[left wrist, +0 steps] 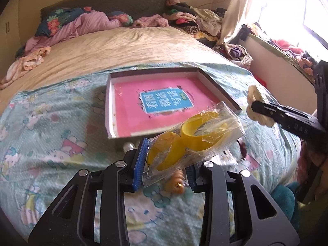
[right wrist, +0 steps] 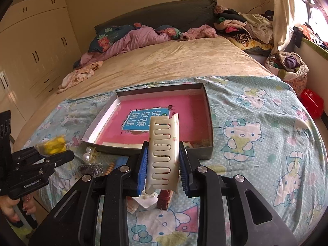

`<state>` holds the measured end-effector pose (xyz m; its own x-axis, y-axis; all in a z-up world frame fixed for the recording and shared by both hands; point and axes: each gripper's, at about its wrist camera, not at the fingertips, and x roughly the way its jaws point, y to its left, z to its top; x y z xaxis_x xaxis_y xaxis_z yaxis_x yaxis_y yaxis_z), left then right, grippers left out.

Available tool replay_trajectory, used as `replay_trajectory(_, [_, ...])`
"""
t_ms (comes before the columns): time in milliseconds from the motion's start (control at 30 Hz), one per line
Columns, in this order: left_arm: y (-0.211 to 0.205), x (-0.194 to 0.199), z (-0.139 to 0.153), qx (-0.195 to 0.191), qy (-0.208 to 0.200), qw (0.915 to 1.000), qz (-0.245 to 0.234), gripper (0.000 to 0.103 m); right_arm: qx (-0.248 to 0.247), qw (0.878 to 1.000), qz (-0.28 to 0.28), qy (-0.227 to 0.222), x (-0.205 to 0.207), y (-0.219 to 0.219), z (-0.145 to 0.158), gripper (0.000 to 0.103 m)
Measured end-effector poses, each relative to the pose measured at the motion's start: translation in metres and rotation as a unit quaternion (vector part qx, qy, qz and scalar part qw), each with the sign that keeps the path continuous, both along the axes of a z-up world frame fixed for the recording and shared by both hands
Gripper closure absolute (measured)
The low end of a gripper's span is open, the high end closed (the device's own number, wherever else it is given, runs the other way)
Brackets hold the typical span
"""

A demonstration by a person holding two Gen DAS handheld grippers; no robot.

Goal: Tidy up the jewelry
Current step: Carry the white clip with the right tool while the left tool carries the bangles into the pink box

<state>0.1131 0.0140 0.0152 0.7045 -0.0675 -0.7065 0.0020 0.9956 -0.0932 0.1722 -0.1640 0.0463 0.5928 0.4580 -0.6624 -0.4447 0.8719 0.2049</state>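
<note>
My left gripper (left wrist: 166, 162) is shut on a clear plastic bag of yellow bangles (left wrist: 192, 137), held above the bed in front of the open box (left wrist: 109, 110) with a pink book inside. The bag also shows in the right wrist view (right wrist: 53, 144). My right gripper (right wrist: 164, 168) is shut on a cream hair claw clip (right wrist: 163, 153), held just before the box's near wall (right wrist: 203, 153). The clip also shows in the left wrist view (left wrist: 254, 104), right of the box.
Loose items lie on the Hello Kitty sheet (right wrist: 256, 143) before the box: a pearl clip (right wrist: 90, 153), a dark beaded piece (right wrist: 90, 169), an orange spiral hair tie (left wrist: 174, 184), a brown strap (right wrist: 164, 199). Clothes pile at the bed's far end (right wrist: 242, 26).
</note>
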Motion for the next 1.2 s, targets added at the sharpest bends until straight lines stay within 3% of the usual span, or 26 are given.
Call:
replay_trajectory(600, [0.025, 0.066, -0.018, 0.012, 0.011, 0.9989, 0.043, 0.077, -0.034, 0.999, 0.040, -0.009, 0.040, 0.051, -0.012, 0.077])
replay_trajectory(1200, [0.014, 0.105, -0.069, 0.039, 0.075, 0.9957, 0.038, 0.077, -0.049, 0.998, 0.028, 0.024, 0.081, 0.054, -0.052, 0.077])
